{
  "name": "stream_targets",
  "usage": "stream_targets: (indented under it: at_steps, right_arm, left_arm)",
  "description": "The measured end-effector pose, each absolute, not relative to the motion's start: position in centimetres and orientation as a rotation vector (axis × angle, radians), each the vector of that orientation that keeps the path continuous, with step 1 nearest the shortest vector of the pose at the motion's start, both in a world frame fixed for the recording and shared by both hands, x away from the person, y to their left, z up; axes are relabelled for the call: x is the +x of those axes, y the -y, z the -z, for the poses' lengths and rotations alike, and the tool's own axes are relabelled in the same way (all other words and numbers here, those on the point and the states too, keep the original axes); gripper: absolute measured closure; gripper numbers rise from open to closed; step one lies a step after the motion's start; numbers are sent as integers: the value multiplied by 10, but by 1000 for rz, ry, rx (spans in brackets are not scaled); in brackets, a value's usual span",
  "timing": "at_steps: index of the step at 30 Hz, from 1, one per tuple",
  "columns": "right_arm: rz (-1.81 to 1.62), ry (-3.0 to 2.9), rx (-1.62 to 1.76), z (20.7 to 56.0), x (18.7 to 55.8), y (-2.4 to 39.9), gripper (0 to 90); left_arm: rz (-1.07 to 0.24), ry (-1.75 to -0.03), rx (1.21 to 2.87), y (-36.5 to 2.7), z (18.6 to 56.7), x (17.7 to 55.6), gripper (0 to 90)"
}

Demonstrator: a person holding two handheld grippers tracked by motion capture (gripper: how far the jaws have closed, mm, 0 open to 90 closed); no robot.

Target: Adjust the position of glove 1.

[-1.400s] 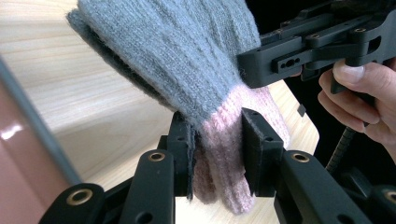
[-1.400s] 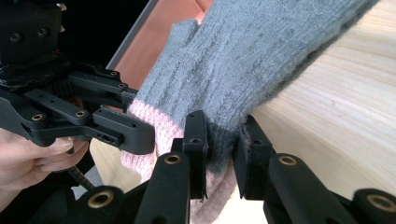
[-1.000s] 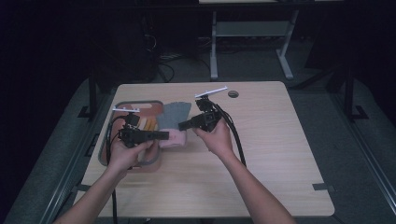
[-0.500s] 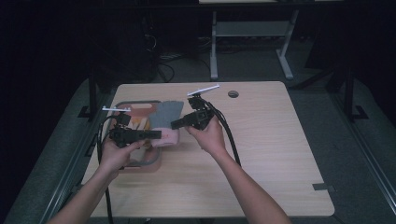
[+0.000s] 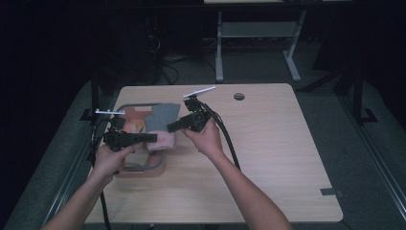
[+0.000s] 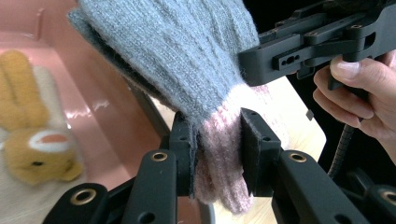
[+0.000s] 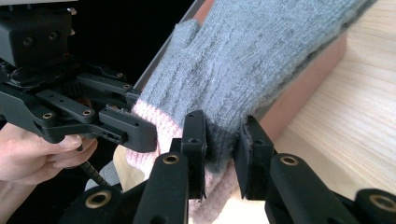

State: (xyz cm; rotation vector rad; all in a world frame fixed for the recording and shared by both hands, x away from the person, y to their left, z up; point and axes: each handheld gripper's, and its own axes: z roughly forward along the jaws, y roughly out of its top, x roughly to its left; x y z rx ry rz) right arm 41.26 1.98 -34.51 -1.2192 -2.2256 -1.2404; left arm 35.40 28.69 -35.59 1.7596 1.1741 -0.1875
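A knit glove, grey with a pink cuff, hangs stretched between both grippers above the right side of a pink basket. My left gripper is shut on the pink cuff, with the pads pressing it from both sides. My right gripper is shut on the glove where grey meets pink. The two sets of jaws meet almost tip to tip. The right gripper shows close behind the cuff in the left gripper view, and the left gripper shows beside the cuff in the right gripper view.
A yellow plush toy lies inside the basket, along with a reddish item. The basket has a grey rim and stands at the left of the wooden table. A round cable hole sits near the far edge.
Both hands have shifted left with the glove held between them, bringing it further over the basket. The grips look the same.
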Motion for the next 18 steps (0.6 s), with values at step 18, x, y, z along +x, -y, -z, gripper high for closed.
stream_targets:
  at_steps: [18]
  right_arm:
    - [1230, 2221, -1177, 348, 418, -46, 738]
  left_arm:
    - [180, -1207, 1730, -315, 357, 351, 694]
